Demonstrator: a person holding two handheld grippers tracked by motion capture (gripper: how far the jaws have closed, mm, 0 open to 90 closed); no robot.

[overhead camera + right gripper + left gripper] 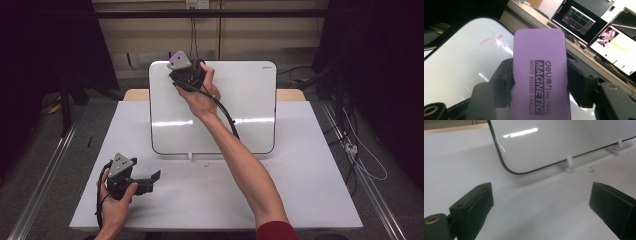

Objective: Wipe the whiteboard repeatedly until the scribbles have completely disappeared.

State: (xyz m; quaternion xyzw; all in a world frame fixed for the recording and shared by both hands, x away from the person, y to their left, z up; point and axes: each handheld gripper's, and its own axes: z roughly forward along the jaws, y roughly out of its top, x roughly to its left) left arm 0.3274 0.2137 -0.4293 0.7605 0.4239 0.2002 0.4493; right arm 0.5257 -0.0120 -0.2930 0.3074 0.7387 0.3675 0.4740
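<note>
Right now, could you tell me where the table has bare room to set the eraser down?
The table is bare in front of the whiteboard, right of the left gripper, and along both sides. Only the whiteboard's feet crowd it.

A lab: computer monitors point(584, 18), aluminium rails point(42, 182), dark curtains point(385, 75).

A white rectangular whiteboard with a thin dark rim point(250, 107) stands propped on small white plastic feet point(568, 163) at the far middle of the white-topped table point(310, 190). At the board's far left corner, the right gripper point(192, 70) clamps a purple rectangular foam whiteboard eraser point(539, 75) between its jaws, just in front of a faint red mark point(490, 38) on the board. The left gripper point(150, 180) lies near the table's near left edge, jaws spread, well apart from the board. Two computer monitors point(599, 30) stand beyond the table.
</note>
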